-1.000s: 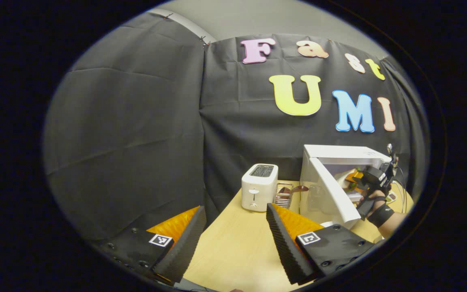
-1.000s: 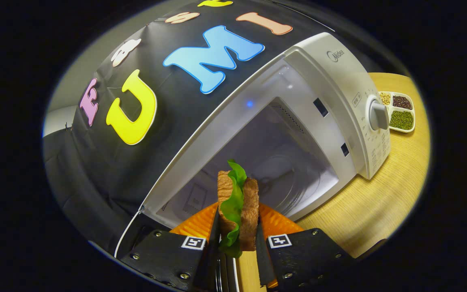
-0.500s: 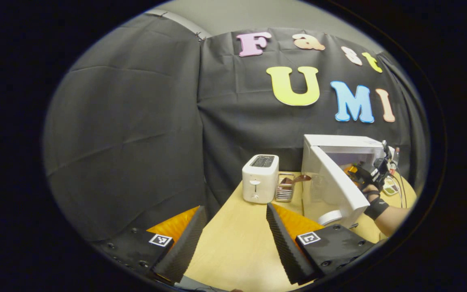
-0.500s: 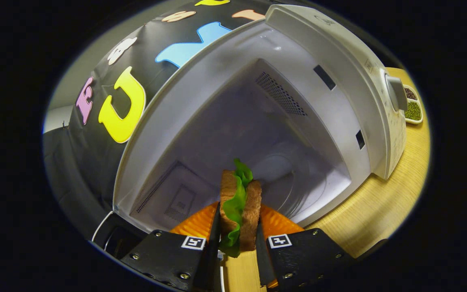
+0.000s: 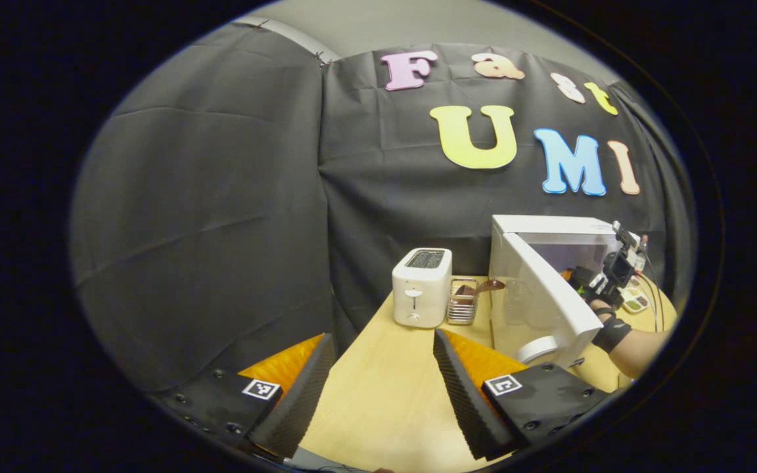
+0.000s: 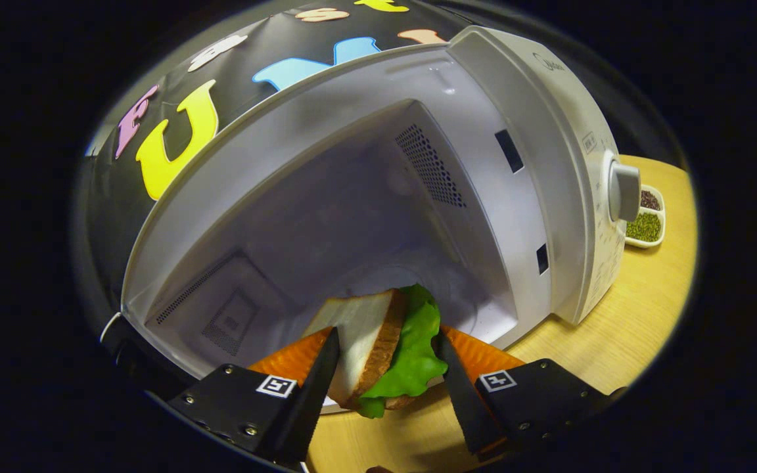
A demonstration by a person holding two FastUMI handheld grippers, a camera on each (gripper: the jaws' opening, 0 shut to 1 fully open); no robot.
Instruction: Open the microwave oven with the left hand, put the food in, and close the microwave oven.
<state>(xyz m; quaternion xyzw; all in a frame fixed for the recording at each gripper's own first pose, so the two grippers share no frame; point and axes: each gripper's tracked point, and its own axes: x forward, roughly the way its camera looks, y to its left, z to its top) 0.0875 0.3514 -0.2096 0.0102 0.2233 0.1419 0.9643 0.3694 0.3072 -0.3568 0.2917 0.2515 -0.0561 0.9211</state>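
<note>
Since a second ago the right gripper (image 6: 385, 374) has spread its jaws, sandwich (image 6: 382, 351) slumping loose at the microwave (image 6: 365, 197) mouth and liable to tumble out; left gripper (image 5: 378, 387) hangs open, idle.

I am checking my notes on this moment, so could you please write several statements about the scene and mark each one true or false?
1. The microwave door stands open. True.
2. The sandwich lies flat on the table. False: it sits between the right gripper fingers, at the oven's opening.
3. The left gripper holds a spoon. False: its fingers are spread with nothing between them.
4. A white toaster stands on the table. True.
5. A small dish of beans lies beyond the microwave. True.
</note>
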